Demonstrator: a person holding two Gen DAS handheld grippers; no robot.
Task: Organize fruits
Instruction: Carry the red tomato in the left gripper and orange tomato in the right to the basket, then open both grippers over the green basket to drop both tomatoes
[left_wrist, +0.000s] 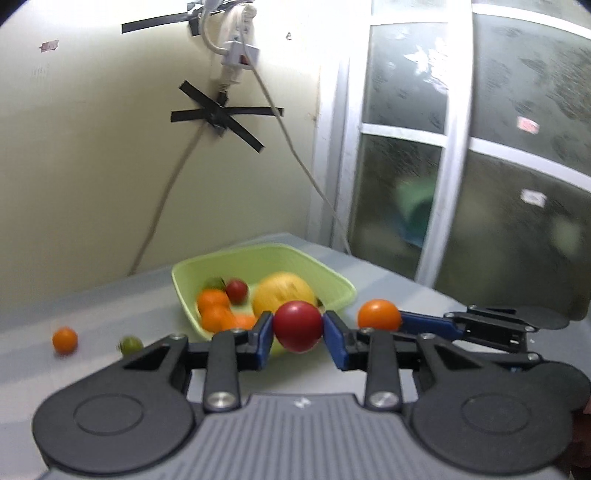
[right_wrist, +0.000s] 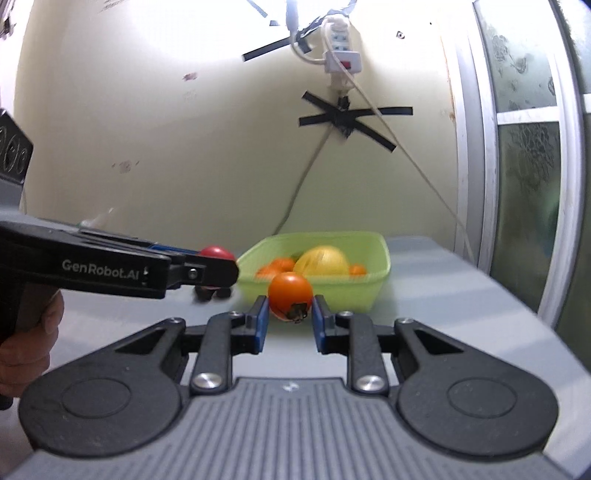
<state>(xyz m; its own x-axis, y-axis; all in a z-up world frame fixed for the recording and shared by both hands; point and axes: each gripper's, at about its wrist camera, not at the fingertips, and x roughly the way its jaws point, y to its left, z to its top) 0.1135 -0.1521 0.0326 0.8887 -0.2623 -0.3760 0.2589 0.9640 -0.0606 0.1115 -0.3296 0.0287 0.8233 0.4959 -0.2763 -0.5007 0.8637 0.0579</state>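
Note:
My left gripper (left_wrist: 298, 326) is shut on a dark red fruit (left_wrist: 297, 325), held above the table just in front of the green basket (left_wrist: 258, 258). My right gripper (right_wrist: 289, 314) is shut on an orange fruit (right_wrist: 290, 293) with a dark stem end, also short of the basket (right_wrist: 373, 291). Each gripper shows in the other's view: the right one (left_wrist: 402, 319) with its orange fruit (left_wrist: 379, 314), the left one (right_wrist: 218, 269) with the red fruit (right_wrist: 216, 252). The basket holds a big yellow fruit (left_wrist: 282, 293), oranges (left_wrist: 216, 312) and a small red fruit (left_wrist: 236, 290).
A small orange fruit (left_wrist: 65, 340) and a green fruit (left_wrist: 131, 344) lie loose on the grey table (left_wrist: 92, 314) at the left. Cables (left_wrist: 295, 155) hang down the taped wall behind the basket. A glass door (left_wrist: 480, 184) stands at the right. A hand (right_wrist: 26, 350) grips the left tool.

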